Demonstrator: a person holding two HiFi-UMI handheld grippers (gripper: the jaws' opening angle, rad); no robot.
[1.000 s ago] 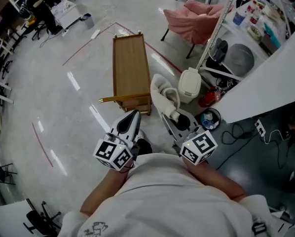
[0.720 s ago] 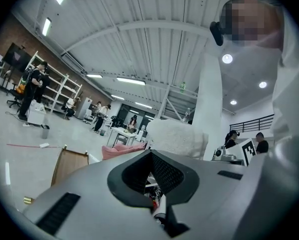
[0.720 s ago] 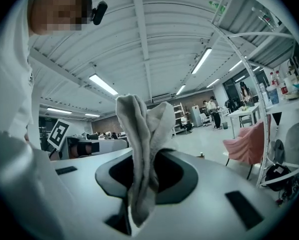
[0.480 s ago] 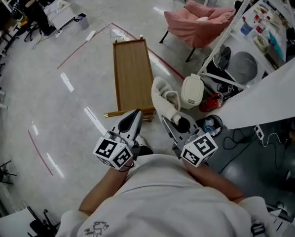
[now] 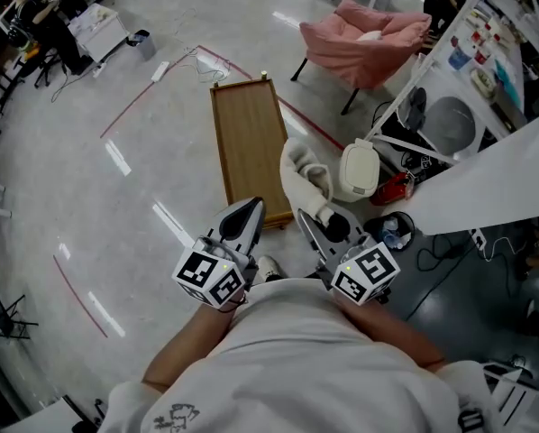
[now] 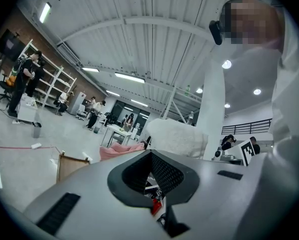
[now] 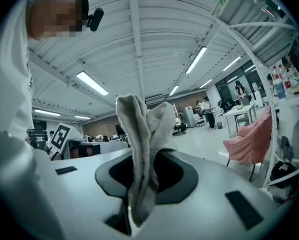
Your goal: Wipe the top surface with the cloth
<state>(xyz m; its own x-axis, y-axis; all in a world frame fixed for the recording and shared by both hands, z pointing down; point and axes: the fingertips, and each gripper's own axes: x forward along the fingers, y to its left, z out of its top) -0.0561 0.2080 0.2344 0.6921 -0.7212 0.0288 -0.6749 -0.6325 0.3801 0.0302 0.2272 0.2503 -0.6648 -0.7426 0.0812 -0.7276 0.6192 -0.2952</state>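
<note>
Clamped the right gripper shut on a pale cloth, with the folds bunched and standing up past the jaw tips. Held the left gripper close alongside, to the left of the right one, jaws drawn together with nothing between them. Pointed both grippers forward over the floor. Faced a long wooden tabletop lying just ahead of the left gripper's tips and stretching away from them. Carried the cloth off the wood, beside that tabletop's near right edge. Passed a white lidded bin just right of the cloth and a pink chair well ahead of the right gripper.
</note>
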